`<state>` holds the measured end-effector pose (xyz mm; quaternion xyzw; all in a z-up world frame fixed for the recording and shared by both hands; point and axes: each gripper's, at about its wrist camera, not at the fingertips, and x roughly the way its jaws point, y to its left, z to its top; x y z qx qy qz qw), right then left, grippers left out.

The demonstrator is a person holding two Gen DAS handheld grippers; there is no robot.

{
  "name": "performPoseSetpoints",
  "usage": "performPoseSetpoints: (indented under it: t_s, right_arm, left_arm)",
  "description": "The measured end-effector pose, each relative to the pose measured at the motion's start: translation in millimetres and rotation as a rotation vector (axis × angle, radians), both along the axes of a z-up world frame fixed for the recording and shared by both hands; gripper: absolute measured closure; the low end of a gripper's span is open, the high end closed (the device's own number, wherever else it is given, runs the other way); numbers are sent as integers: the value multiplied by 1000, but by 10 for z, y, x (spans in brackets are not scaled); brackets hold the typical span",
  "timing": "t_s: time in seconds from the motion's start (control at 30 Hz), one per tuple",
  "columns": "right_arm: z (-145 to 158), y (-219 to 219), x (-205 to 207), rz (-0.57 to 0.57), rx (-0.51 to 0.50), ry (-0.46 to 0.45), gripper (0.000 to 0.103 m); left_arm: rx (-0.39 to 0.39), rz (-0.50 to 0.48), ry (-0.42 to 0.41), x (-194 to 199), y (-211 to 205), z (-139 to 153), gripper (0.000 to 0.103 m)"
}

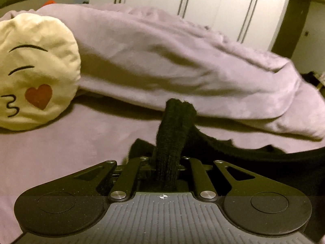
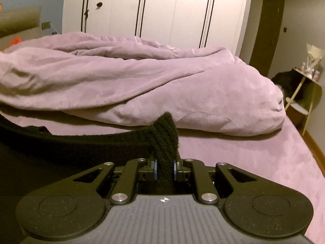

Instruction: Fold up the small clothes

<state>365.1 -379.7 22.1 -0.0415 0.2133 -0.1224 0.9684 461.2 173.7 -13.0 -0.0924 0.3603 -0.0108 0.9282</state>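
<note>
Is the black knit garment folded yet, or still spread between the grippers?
Not folded: the black knit garment hangs stretched between the left gripper and right gripper, both shut on it.

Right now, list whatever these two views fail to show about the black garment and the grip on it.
- Black knit garment: its type and overall shape; both wrist views show only bunched folds, the rest cut off by the frame edges.
- Left gripper: pads buried in fabric, left wrist view.
- Right gripper: fingertips covered by the fold, right wrist view.
- Bedsheet under the garment: hidden.
</note>
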Motion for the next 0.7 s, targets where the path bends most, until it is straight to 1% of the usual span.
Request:
performPoseSetpoints:
  t_s: [0.07,0.1,0.13,0.17,0.2,0.23,0.3,0.33,0.43,0.5,0.57,0.6,0.7]
  right_arm:
    - [-94,60,70,-31,-44,1,87]
    - [-138,87,86,-53,-63,5,82]
    - [-166,108,85,-85,-85,-2,72]
    - [-183,114,53,-108,-90,-15,68]
    - [-190,101,6,-114,-74,-21,68]
    - [-206,89,-45,-107,-40,-16,67]
    - [-266,94,-139,-81,1,10,66]
    - [-311,102,-191,-64,15,29,65]
    - [-452,124,-303,-20,58,82,63]
    - [-537,140,-359,-8,80,107,63]
    - [-602,145,-377,-3,107,126,63]
    - [-618,142,-385,-9,109,129,63]
    - [-611,122,-337,-29,116,124,63]
  left_arm:
    - [7,15,29,47,9,-104,91]
    - [26,14,56,79,-5,-154,81]
    - [53,17,80,96,-13,-188,76]
    - [77,29,87,76,-13,-194,76]
    - [93,45,81,36,10,-190,72]
    - [88,57,79,-6,47,-179,69]
    - [44,51,78,-120,135,-164,64]
    - [21,32,88,-182,164,-168,58]
    - [-19,6,131,-374,183,-229,46]
    - [-50,-8,166,-448,183,-315,45]
    - [-47,-17,200,-461,155,-408,45]
    - [-46,-14,216,-457,147,-459,46]
    - [-70,6,228,-431,129,-519,48]
